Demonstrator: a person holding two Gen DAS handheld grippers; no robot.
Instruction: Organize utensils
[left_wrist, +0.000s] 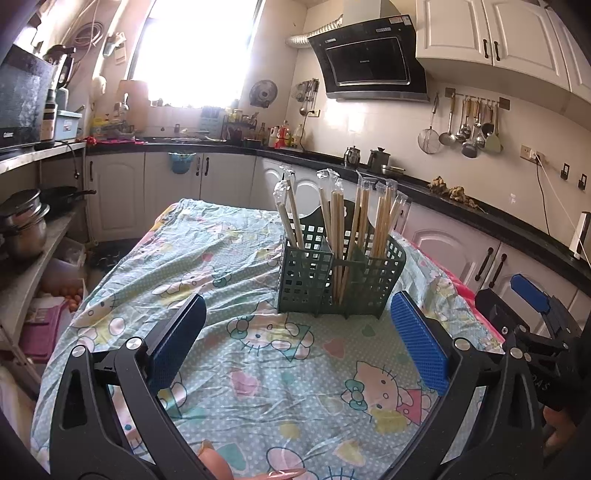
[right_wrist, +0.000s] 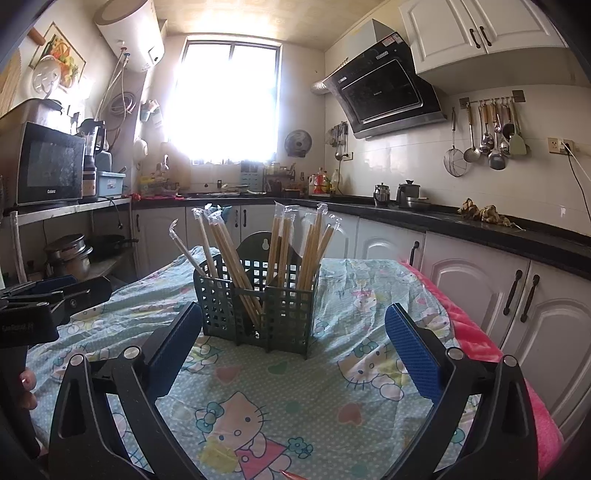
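Wrapped wooden chopsticks stand in a dark green perforated plastic caddy mid-table on a cartoon-print cloth; left gripper and right gripper hover near, jaws wide, empty.

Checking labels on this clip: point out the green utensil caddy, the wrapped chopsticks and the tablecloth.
green utensil caddy (left_wrist: 303, 280), left wrist view, front lattice wall.
wrapped chopsticks (right_wrist: 284, 243), right wrist view, middle of a bundle's shafts.
tablecloth (right_wrist: 295, 402), right wrist view, bare patch before the caddy.

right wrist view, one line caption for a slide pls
Open right gripper facing a dark green plastic lattice caddy of wrapped wooden chopsticks on a cartoon-print tablecloth.
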